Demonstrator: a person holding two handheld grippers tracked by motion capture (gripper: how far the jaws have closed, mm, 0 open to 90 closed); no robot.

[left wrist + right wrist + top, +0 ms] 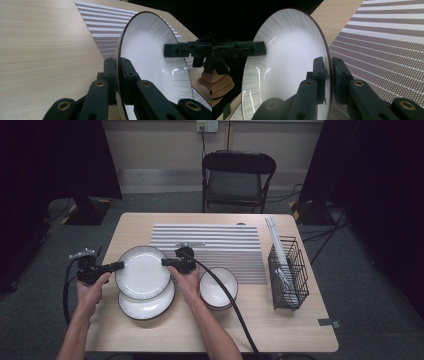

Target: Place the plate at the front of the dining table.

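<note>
1. Two grippers are holding one plate [142, 271] between them: the left gripper [119, 265] is pinching its left rim and the right gripper [165, 262] its right rim, each with its jaws nearly shut on the thin edge.
2. In the left gripper view the jaws are clamping the rim of the plate [150, 50], and the right gripper [172, 50] is showing on the far edge; the right gripper view is giving the mirror of this, with the plate [287, 50] pinched and the left gripper [259, 48] across it.
3. The plate is sitting above a second plate [145, 307], overlapping its far half. Whether it is lifted clear of that one or resting on it, I cannot tell.
4. Relative to the plate, the mat [220, 245] is lying just to the far right, a bowl [218, 287] near on the right, and the rack [287, 270] well apart to the right.
5. Judging progress: the grasp is looking done, while the carry is still ahead – probably to the rack, which is holding only some pale sticks, though the mat is also possible. The second plate and the bowl are waiting untouched.
</note>
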